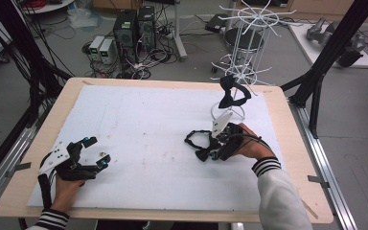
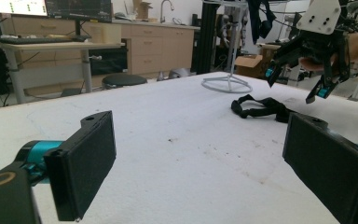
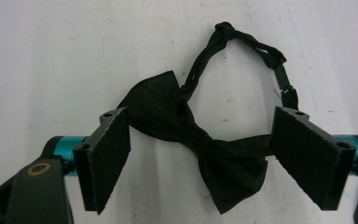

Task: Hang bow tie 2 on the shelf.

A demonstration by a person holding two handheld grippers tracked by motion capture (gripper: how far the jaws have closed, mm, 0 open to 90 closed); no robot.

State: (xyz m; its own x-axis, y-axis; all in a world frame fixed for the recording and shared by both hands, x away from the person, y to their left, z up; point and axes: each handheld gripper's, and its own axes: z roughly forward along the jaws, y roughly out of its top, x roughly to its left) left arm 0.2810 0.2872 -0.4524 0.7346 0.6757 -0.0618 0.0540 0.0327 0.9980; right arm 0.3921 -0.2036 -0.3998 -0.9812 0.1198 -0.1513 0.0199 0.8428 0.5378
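Nearest the person, toward the near left corner of the white surface [image 1: 139, 124], the left gripper [image 1: 97, 151] rests low with its jaws spread wide and nothing between them. The left gripper view looks between those two black pads across the bare, faintly stained sheet.

Farther in, right of the middle of the surface, the right gripper [image 1: 210, 154] is tipped down over a black bow tie [image 1: 195, 139] that lies flat on the sheet. From the high view the tie is a dark tangle half covered by the gripper. The right gripper view gives its form: a satin bow [image 3: 200, 144] with two flared wings pinched at a centre knot, lying slantwise, and a thin neck strap looped away from it, knotted at the far end and carrying a small buckle. There the jaws stand apart on either side of the bow, one pad just beside each wing, pressing on neither; the grip is released. The left gripper view shows the right gripper [image 2: 296, 84] hanging just above the tie [image 2: 260, 107].

Beyond, near the far right corner, a white wire rack [image 1: 243, 52] stands on the surface with a second black bow tie [image 1: 232, 93] hanging from it.
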